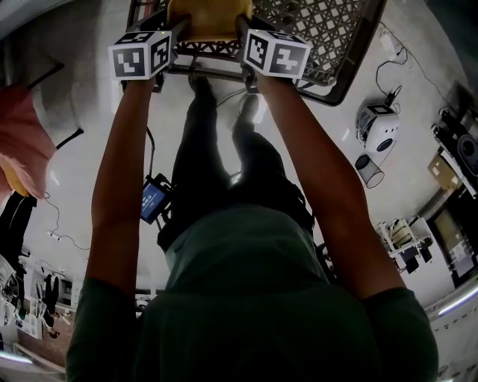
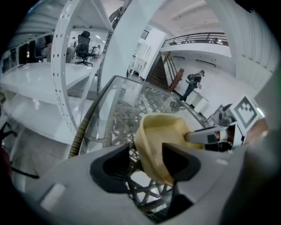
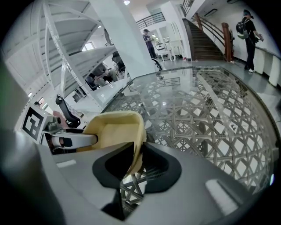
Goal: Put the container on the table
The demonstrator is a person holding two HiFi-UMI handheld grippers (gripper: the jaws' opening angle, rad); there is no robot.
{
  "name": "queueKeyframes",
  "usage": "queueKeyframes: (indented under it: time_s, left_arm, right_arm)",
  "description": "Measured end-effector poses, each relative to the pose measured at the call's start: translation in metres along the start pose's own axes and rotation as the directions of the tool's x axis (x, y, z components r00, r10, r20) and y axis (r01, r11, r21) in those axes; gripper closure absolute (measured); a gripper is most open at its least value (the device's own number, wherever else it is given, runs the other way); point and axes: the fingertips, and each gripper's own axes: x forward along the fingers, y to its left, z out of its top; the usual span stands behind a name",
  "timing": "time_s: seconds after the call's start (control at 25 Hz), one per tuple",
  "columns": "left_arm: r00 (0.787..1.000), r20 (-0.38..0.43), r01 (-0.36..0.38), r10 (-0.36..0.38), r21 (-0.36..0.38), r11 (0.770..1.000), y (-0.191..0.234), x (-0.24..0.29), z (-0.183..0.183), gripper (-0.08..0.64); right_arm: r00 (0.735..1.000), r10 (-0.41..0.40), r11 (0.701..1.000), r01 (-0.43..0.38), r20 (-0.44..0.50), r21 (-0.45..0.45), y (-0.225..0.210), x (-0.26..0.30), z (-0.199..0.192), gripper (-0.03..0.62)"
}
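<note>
A pale yellow container [image 1: 209, 19] rests on the glass-topped lattice table [image 1: 328, 37] at the top of the head view. My left gripper [image 1: 179, 30] is at its left wall and my right gripper [image 1: 243, 28] at its right wall. In the left gripper view the container's wall [image 2: 153, 145] stands between the jaws of the left gripper [image 2: 147, 158], with a gap on one side. In the right gripper view the thin wall [image 3: 137, 145] sits in the slot of the right gripper [image 3: 136, 160], not visibly squeezed. Each gripper view shows the other gripper across the container.
The table's dark rim [image 1: 351, 74] curves near my legs. On the floor to the right lie a round white device [image 1: 381, 127], a black mesh bin [image 1: 368, 170] and cables. White shelving [image 2: 39, 79] stands to the left of the table. A person [image 3: 248, 35] stands by the far staircase.
</note>
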Motion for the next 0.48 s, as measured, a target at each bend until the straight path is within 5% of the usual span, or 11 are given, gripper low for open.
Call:
queueKeyframes:
  time_s: [0.16,0.48]
  left_arm:
    - [1.0,0.021,-0.023,0.023,0.012,1.0,0.001,-0.006,0.007,0.215]
    - [0.992,0.12,-0.05,0.044,0.047,0.998,0.002,-0.073,0.047,0.212]
  right_arm:
    - [1.0,-0.005,1.0,0.005,-0.006,0.011,-0.002,-0.004,0.002,0.482]
    - [0.996,0.005,0.999,-0.001,0.089,-0.046,0.024,-0.039,0.041,0.449]
